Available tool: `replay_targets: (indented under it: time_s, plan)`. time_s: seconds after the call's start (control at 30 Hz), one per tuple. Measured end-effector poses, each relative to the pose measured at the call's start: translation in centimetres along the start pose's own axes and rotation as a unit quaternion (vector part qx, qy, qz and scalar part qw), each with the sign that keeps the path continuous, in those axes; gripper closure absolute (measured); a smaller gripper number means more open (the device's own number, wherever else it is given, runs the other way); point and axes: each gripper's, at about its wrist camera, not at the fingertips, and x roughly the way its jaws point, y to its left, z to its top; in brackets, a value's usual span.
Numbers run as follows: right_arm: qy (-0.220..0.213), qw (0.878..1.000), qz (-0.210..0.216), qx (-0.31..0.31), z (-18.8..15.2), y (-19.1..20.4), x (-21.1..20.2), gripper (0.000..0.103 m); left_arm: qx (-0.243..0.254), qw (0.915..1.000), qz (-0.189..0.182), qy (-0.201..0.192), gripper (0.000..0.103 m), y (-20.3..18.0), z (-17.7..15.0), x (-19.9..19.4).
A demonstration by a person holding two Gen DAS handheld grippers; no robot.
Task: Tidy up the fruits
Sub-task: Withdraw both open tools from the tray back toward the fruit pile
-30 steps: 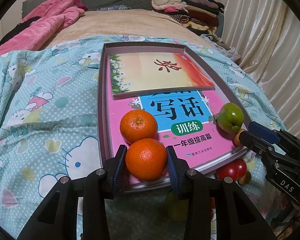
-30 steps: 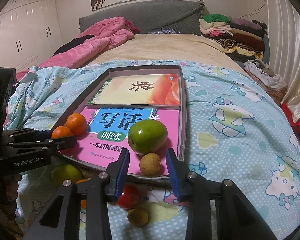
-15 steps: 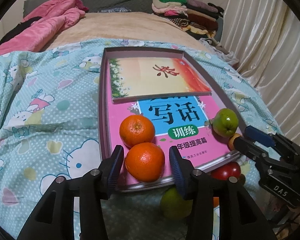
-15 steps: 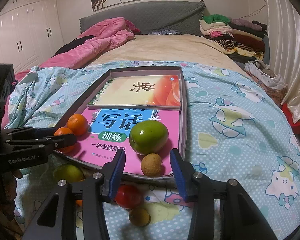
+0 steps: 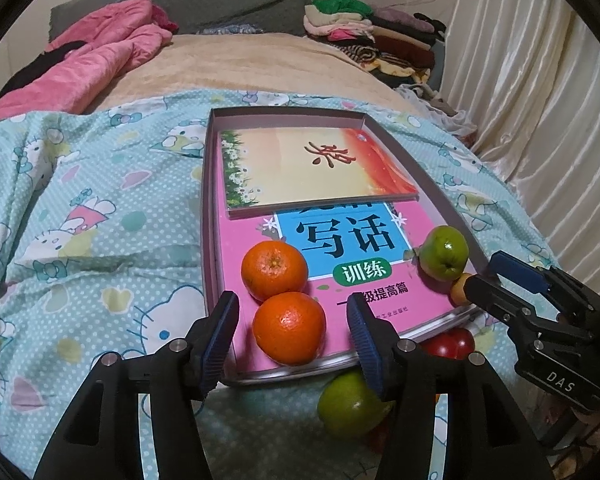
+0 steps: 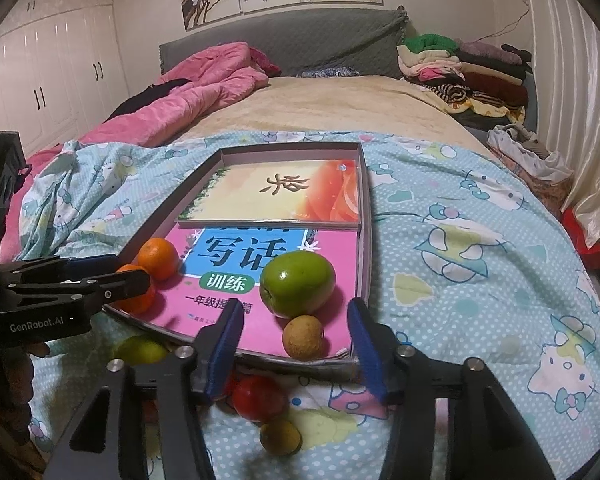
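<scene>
A glossy orange (image 5: 289, 328) sits at the tray's (image 5: 206, 216) near-left corner, untouched between the left gripper's (image 5: 292, 334) just-widened jaws. The right gripper (image 6: 296, 334), likewise opening, brackets a small brown fruit (image 6: 303, 337), perhaps a longan, near the opposite corner.

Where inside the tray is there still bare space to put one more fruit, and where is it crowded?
Free: the pink book between the orange pair and the green fruit, over the printed title. Crowded: the tray's near corners, with oranges by the left gripper, green fruit and small brown fruit by the right gripper.
</scene>
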Motion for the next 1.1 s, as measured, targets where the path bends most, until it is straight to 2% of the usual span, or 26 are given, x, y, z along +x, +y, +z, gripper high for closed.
replay_targets:
  time_s: [0.1, 0.23, 0.4, 0.47, 0.67, 1.0, 1.1]
  plan:
    - [-0.007, 1.0, 0.004, -0.001, 0.1, 0.1, -0.3, 0.048, -0.001, 0.9999, -0.009, -0.014, 0.029, -0.2, 0.0, -0.8]
    - [-0.011, 1.0, 0.005, -0.004, 0.1, 0.2, -0.4, 0.045, 0.003, 0.9995, -0.011, -0.03, 0.028, -0.5, 0.0, -1.7]
    - [-0.017, 1.0, 0.007, -0.003, 0.2, 0.2, -0.7, 0.042, 0.005, 0.9994, -0.01, -0.031, 0.028, -0.6, -0.1, -1.9]
    - [-0.015, 1.0, 0.008, -0.003, 0.2, 0.3, -0.7, 0.036, -0.002, 0.9993, -0.008, -0.035, 0.026, -0.4, 0.0, -2.1]
    - [-0.025, 1.0, 0.009, -0.006, 0.3, 0.5, -1.2, 0.034, -0.014, 0.9994, 0.001, -0.033, 0.024, 0.3, -0.2, -2.3]
    - [-0.05, 0.999, 0.012, -0.004, 0.7, 0.5, -2.2, 0.032, -0.023, 0.999, -0.004, -0.037, 0.024, 0.6, -0.7, -3.5]
    - [-0.062, 0.998, 0.013, -0.004, 0.8, 0.6, -2.7, 0.027, -0.02, 0.9991, -0.006, -0.036, 0.024, 0.4, -0.9, -3.8]
